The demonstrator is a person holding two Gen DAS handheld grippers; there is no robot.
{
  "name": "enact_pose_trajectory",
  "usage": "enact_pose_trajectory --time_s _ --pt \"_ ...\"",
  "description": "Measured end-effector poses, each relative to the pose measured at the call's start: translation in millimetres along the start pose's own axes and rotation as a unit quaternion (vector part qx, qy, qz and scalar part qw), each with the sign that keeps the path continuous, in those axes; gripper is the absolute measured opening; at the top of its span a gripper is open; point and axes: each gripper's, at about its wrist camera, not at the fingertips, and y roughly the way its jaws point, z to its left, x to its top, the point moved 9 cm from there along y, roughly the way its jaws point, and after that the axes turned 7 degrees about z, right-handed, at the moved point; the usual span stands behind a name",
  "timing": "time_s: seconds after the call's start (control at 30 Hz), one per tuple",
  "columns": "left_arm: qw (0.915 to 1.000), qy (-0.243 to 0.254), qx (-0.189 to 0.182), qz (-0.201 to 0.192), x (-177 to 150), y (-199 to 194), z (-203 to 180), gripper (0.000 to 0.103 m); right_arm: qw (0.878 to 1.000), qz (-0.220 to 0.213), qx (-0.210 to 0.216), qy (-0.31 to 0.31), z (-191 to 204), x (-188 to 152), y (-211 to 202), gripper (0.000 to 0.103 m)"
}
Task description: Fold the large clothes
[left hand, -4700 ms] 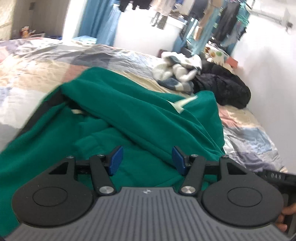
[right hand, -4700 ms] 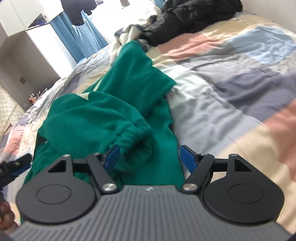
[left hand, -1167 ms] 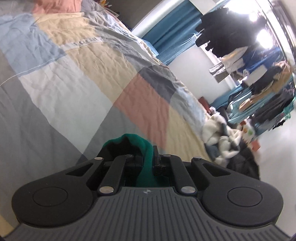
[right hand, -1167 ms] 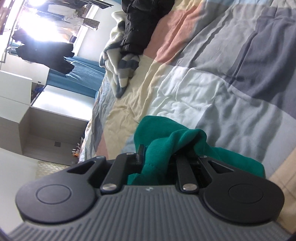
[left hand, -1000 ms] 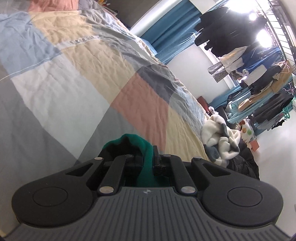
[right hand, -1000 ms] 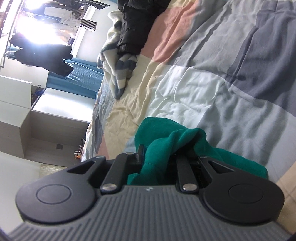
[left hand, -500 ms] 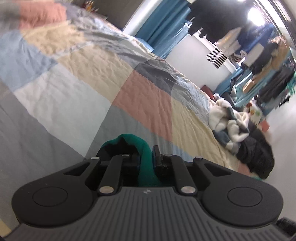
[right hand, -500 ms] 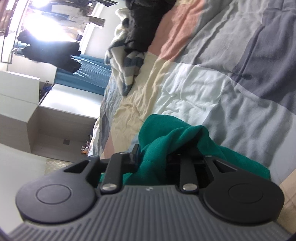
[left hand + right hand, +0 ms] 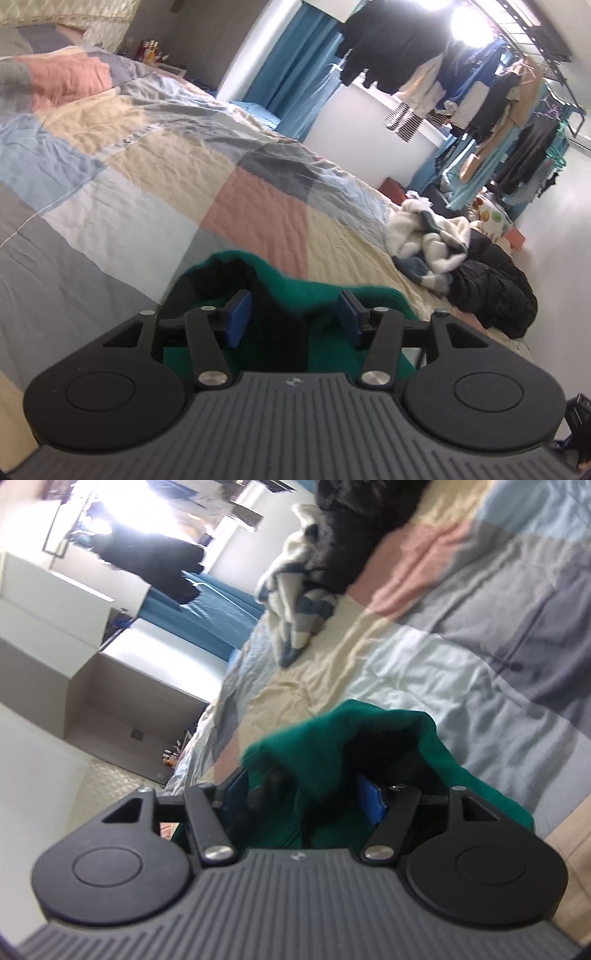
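A green garment (image 9: 314,295) lies bunched on the patchwork bed (image 9: 166,192) right in front of my left gripper (image 9: 293,319). The left jaws stand wide apart, blue pads (image 9: 236,319) either side of the cloth, not clamping it. In the right wrist view the same green garment (image 9: 332,746) rises in a fold between the jaws of my right gripper (image 9: 303,797). Those jaws are also spread, with a blue pad (image 9: 369,803) showing. Most of the garment is hidden under the gripper bodies.
A pile of white and grey clothes (image 9: 428,240) and a black jacket (image 9: 491,288) lie at the far end of the bed; they also show in the right wrist view (image 9: 299,590). Hanging clothes (image 9: 461,85) and blue curtains (image 9: 295,74) stand beyond. A white cabinet (image 9: 74,627) stands beside the bed.
Both grippers were shut on the green garment half a second ago and have now opened. The cloth has slackened between the jaws and both views have tilted slightly.
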Motion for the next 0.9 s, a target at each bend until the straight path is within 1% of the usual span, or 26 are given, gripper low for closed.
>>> enact_pose_trajectory --time_s 0.03,0.1,0.13,0.23,0.3,0.4,0.57,0.67,0.77,0.83,0.9 --pt "1.0000 0.005 -0.002 0.000 -2 -3 -5 0.061 1.000 -0.007 -0.003 -0.013 4 0 -4 0.069" --pt "0.9998 0.019 -0.005 -0.005 -8 -10 -15 0.061 0.999 -0.021 -0.005 -0.032 12 0 -11 0.087" --pt "0.9996 0.026 -0.007 -0.008 -10 -13 -20 0.061 0.999 -0.027 -0.004 -0.041 17 0 -14 0.087" --pt "0.9986 0.049 -0.010 -0.016 -19 -21 -35 0.061 0.996 -0.031 -0.008 -0.085 34 -8 -17 0.087" --pt "0.9981 0.060 -0.007 -0.014 -25 -21 -41 0.061 0.993 -0.035 -0.009 -0.108 43 -13 -15 0.087" --pt "0.9973 0.072 -0.014 -0.003 -34 -16 -48 0.061 0.991 -0.021 -0.003 -0.129 50 -21 -3 0.087" --pt "0.9964 0.080 -0.022 0.015 -44 -1 -50 0.061 0.989 0.002 -0.016 -0.144 49 -32 25 0.087" --pt "0.9956 0.083 -0.035 0.026 -49 10 -53 0.061 0.988 0.008 -0.026 -0.153 50 -36 36 0.086" --pt "0.9942 0.091 -0.048 0.032 -53 18 -59 0.061 0.986 0.001 -0.060 -0.155 44 -32 44 0.086" --pt "0.9933 0.096 -0.051 0.039 -56 23 -61 0.061 0.986 -0.004 -0.073 -0.150 37 -26 49 0.082" --pt "0.9926 0.101 -0.049 0.047 -59 29 -63 0.061 0.988 0.001 -0.070 -0.137 33 -24 56 0.076"
